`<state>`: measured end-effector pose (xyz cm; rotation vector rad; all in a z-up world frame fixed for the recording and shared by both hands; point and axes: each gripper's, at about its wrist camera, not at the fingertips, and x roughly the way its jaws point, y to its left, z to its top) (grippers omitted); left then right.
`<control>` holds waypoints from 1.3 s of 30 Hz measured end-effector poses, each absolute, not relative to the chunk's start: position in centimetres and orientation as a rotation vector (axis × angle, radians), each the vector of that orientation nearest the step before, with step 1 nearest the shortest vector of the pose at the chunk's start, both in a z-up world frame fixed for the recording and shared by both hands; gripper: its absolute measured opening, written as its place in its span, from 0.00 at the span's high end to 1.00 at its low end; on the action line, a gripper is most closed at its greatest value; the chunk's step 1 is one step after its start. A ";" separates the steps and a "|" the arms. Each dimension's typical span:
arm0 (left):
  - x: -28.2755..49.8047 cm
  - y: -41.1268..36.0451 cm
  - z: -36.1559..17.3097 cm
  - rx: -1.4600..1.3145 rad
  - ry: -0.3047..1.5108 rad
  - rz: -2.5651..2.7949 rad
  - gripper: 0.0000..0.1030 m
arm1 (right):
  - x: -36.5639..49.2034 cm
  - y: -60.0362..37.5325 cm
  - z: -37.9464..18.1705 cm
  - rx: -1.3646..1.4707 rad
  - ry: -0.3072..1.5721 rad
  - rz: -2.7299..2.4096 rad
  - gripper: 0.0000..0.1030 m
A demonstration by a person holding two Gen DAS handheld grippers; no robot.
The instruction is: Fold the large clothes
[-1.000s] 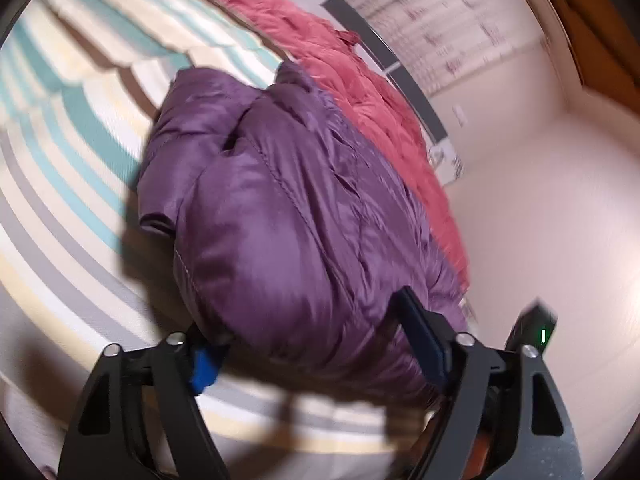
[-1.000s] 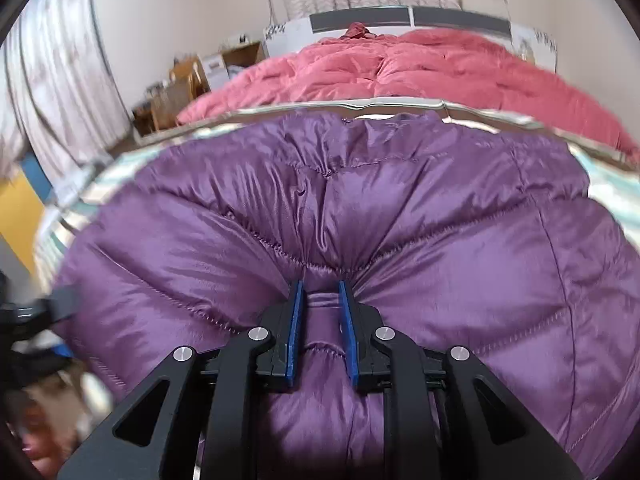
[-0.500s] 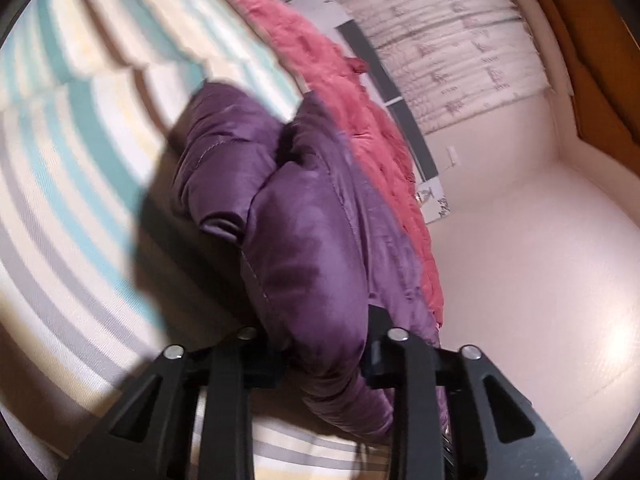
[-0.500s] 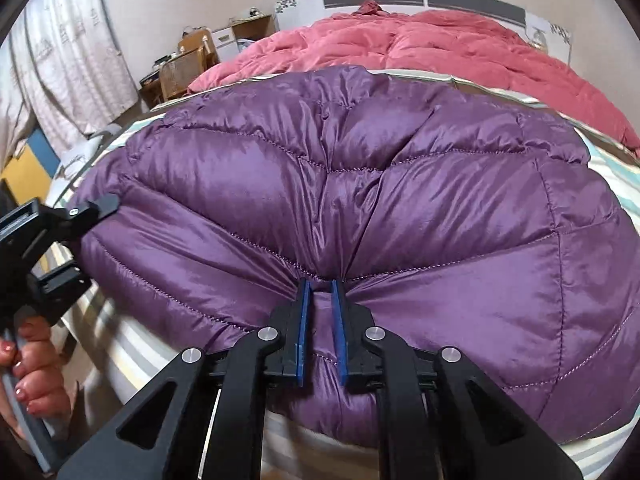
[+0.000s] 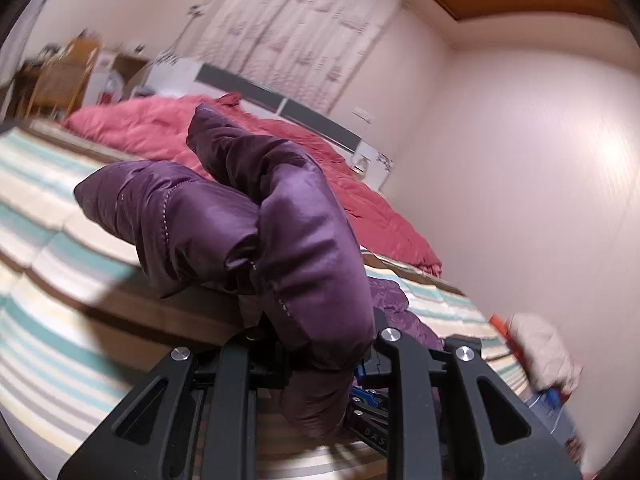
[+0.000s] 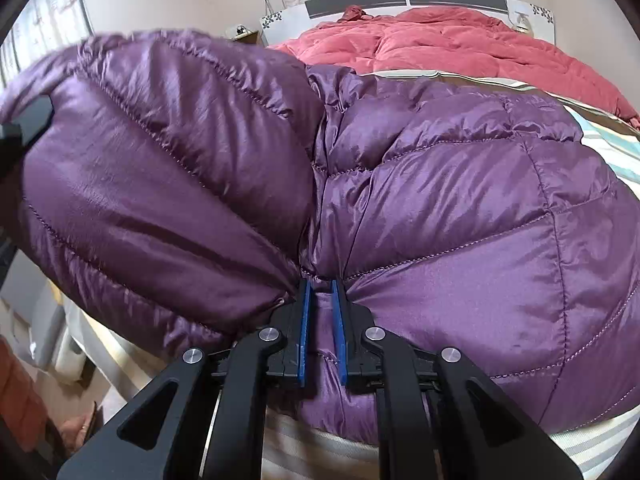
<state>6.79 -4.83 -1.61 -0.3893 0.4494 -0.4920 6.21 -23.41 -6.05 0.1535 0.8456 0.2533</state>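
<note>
A shiny purple quilted down jacket [image 6: 440, 184] lies on a striped bed. My right gripper [image 6: 320, 304] is shut on a pinch of its near edge, at the middle of the hem. My left gripper [image 5: 320, 356] is shut on another part of the jacket [image 5: 288, 232] and holds it lifted above the bed; the fabric bulges over and hides the fingertips. In the right wrist view this lifted part stands as a big fold on the left [image 6: 160, 160], with the left gripper's black frame [image 6: 28, 120] at its left edge.
The bed has a cover [image 5: 60, 264] striped in teal, cream and grey. A red duvet [image 6: 440, 44] lies at the far end by the headboard [image 6: 400, 0]. A pale wall [image 5: 520, 160] is to the right. A beige bundle [image 5: 540, 344] lies at the bed's right side.
My left gripper has closed on the jacket and lifted that side up and over toward the middle. My right gripper has kept its hold on the near edge.
</note>
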 end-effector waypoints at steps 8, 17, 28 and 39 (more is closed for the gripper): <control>6.1 -6.2 0.6 -0.217 0.418 -0.483 0.80 | 4.2 -26.2 -3.3 0.170 0.777 0.249 0.89; 4.6 -11.9 3.8 0.103 0.375 -0.509 0.80 | 0.9 -39.3 -2.2 0.277 0.729 -0.091 0.89; 3.8 -20.4 5.3 0.371 0.376 -0.597 0.80 | -0.9 -47.6 -4.4 0.486 0.735 -0.276 0.79; 3.9 -26.6 3.3 0.438 0.441 -0.667 0.80 | -2.1 -48.2 -4.0 0.508 0.676 -0.310 0.32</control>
